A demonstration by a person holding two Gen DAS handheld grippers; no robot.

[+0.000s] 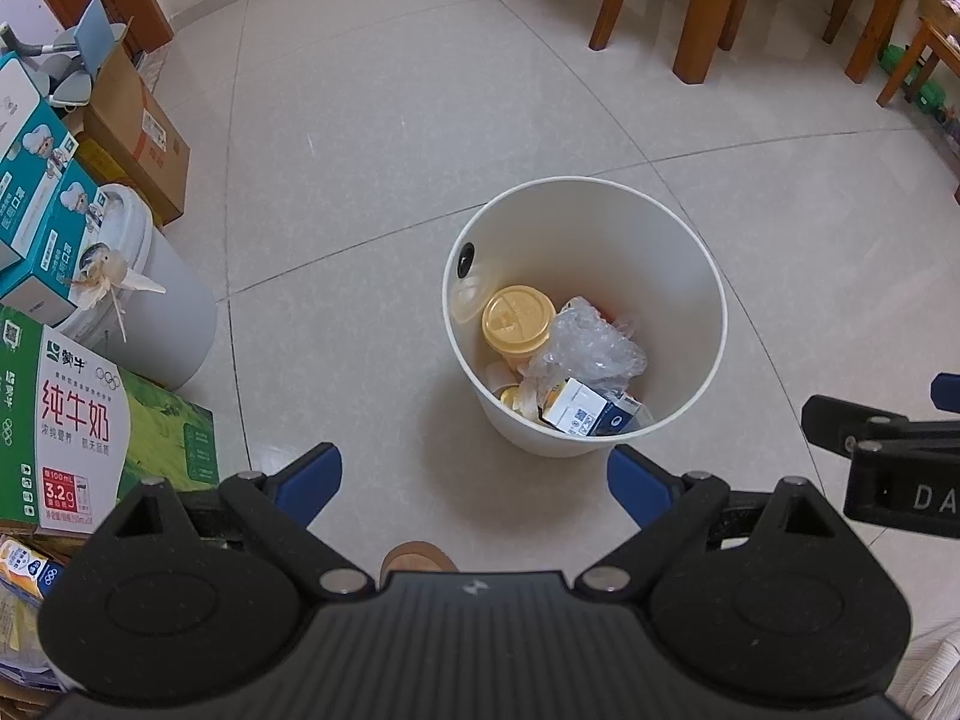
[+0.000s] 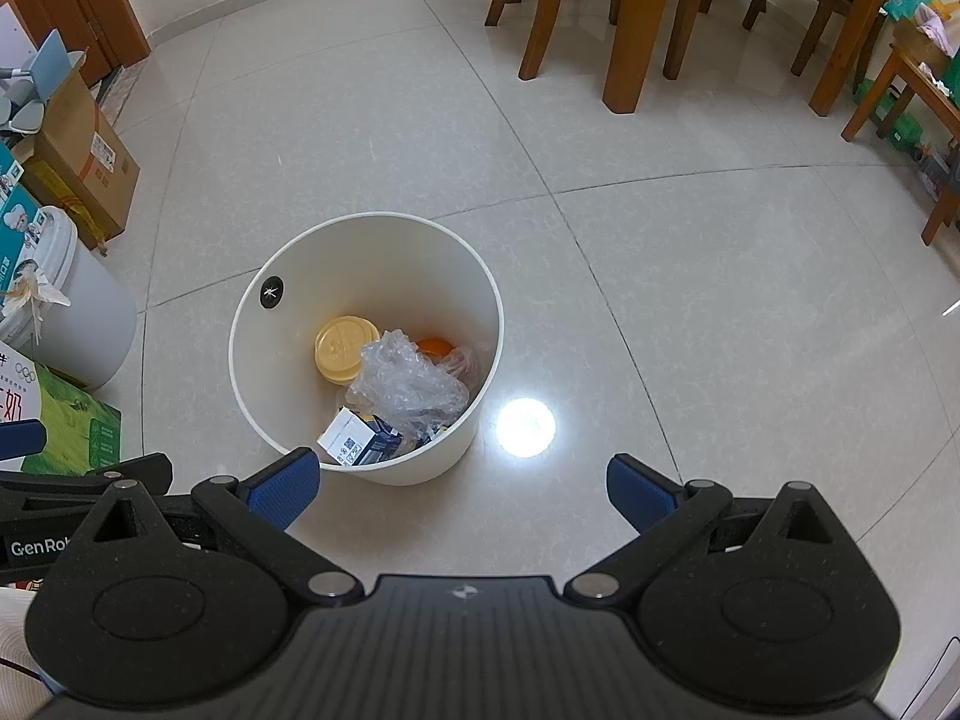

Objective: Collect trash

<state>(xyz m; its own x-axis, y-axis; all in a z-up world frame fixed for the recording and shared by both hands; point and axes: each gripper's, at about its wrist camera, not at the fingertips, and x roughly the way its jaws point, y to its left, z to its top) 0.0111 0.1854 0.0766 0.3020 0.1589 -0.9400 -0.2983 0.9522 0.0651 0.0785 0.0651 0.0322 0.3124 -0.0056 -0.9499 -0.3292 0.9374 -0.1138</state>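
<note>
Left tongs [image 1: 474, 483] spread, empty | white bin [image 1: 690, 276]: yellow lid [image 1: 517, 317], crumpled plastic [image 1: 594, 348]

This is a home's dining area, as shown by glossy tiled floor [image 2: 660, 300], wooden dining chairs [image 2: 600, 18] around a table, a wooden door [image 2: 72, 18], stacked cardboard boxes [image 1: 144, 132], and a milk carton case [image 1: 90, 420] along the wall.

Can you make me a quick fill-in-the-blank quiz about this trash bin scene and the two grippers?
1. The white trash bin stands on the tiled ____.
2. Inside it, the cup's lid is ____ in colour.
3. Both the left gripper and the right gripper are ____ and hold nothing.
4. The crumpled clear plastic lies ____ the bin.

Missing words: floor; yellow; open; inside
</note>
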